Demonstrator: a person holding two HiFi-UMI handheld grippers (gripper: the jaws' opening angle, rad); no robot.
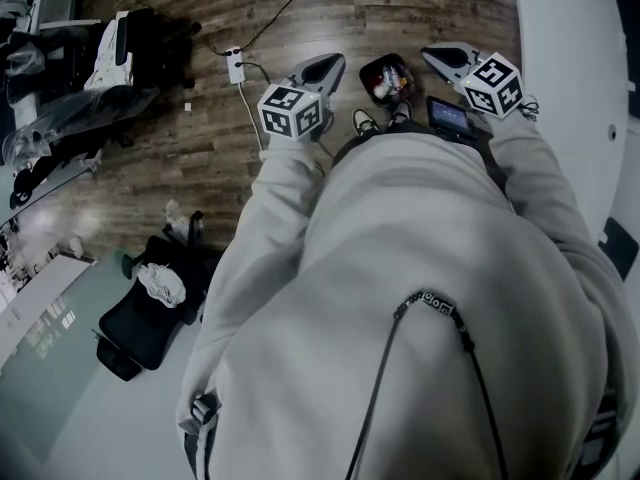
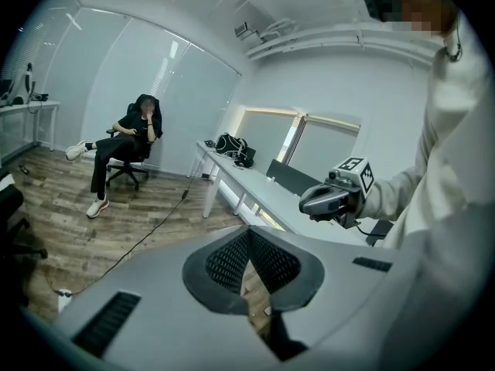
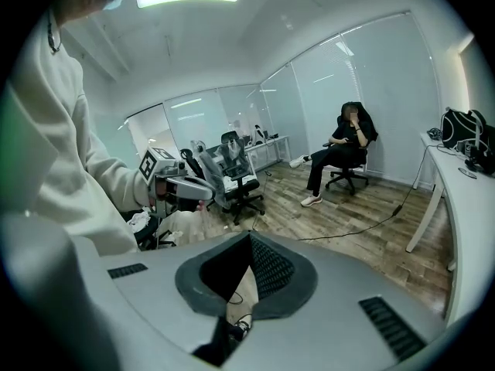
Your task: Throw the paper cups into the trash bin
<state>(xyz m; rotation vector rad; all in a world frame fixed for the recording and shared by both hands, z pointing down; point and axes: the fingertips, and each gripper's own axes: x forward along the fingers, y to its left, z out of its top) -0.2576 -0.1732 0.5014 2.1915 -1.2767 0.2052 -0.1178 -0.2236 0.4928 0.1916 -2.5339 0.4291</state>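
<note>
I have both tongs closed and empty. The left tongs [image 2: 249, 242] show their jaws pressed together with only floor behind them, and the right tongs [image 3: 249, 246] look the same. The trash bin [image 1: 366, 73] stands on the wood floor [image 1: 200, 138] just ahead of my shoes [image 1: 366, 121]. The left tongs are just left of the bin and the right tongs just right of it. I can't tell whether the pale and red clutter [image 1: 390, 84] inside the bin is paper cups.

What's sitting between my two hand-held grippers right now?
In the head view, a dark trash bin with litter inside stands on the floor between them.
</note>
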